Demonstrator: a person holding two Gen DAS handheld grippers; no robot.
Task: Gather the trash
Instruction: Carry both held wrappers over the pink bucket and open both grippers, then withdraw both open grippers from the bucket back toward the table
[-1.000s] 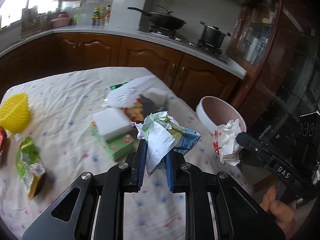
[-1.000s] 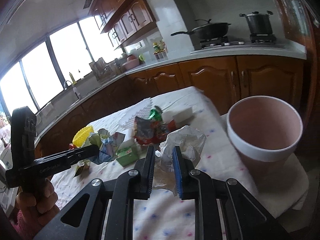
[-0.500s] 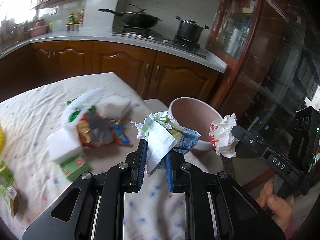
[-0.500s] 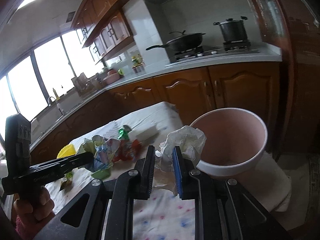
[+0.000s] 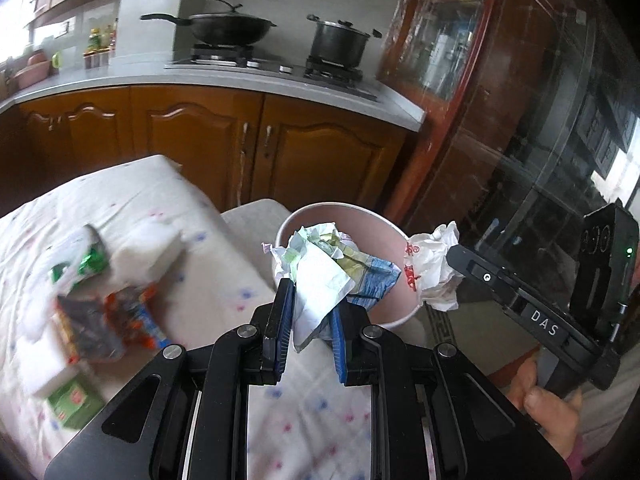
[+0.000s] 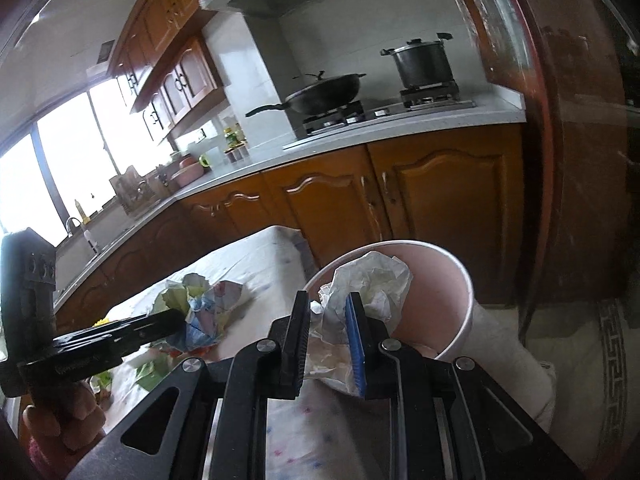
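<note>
My left gripper (image 5: 308, 300) is shut on a crumpled wad of paper and wrappers (image 5: 324, 264), white, green and blue, held over the near rim of the pink bin (image 5: 344, 214). My right gripper (image 6: 328, 312) is shut on a crumpled white plastic bag (image 6: 372, 280) with red print, also at the rim of the pink bin (image 6: 440, 292). In the left wrist view the right gripper (image 5: 452, 264) comes in from the right with that white bag (image 5: 430, 264) beside the bin. In the right wrist view the left gripper (image 6: 180, 316) and its wad (image 6: 204, 304) hang at the left over the table.
The table with a dotted white cloth (image 5: 132, 200) holds snack wrappers (image 5: 108, 320), white foam blocks (image 5: 152, 252) and a green packet (image 5: 72, 400). The bin stands off the table's corner on a pale stool (image 6: 516, 364). Wooden cabinets (image 5: 240, 148) and a stove with pans lie behind.
Both grippers have swung to the right with their trash, from over the table to the bin's rim. The bin now sits right behind both loads.
</note>
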